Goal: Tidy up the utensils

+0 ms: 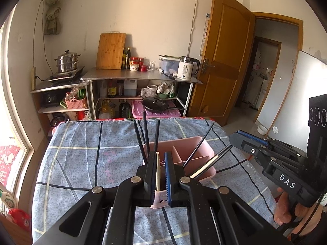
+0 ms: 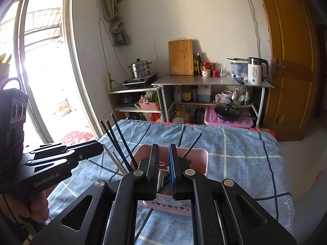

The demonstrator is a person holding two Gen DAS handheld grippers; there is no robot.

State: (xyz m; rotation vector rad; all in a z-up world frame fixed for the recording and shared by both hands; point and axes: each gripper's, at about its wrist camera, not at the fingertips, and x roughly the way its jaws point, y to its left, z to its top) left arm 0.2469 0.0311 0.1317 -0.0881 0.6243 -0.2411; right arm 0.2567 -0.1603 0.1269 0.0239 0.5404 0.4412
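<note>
**Two grippers over a pink box on a checked cloth**

The left gripper is hovering over the near-left corner of the pink box, its jaws standing narrowly apart with a pale chopstick showing in the gap; I cannot tell whether the pads are pinching it. Three black chopsticks are leaning upright just ahead of and to the left of this gripper, and one more is slanting out of the box to its right. The right gripper is hanging over the same box from the near side, jaws parted by a slim gap that looks empty; pale and dark sticks are lying in the compartment beneath it. Seen from the left wrist, the right gripper is coming in from the right, beside a pair of slanting chopsticks.

The box is sitting on a desk covered in a blue cloth with dark and pale lines. Beyond the desk's far edge, a metal shelf unit is standing against a white wall, carrying a cutting board, a white kettle and a steel steamer pot. A wooden door is standing open ahead to the right of the left gripper, and a bright window is glowing to the left of the right gripper.
</note>
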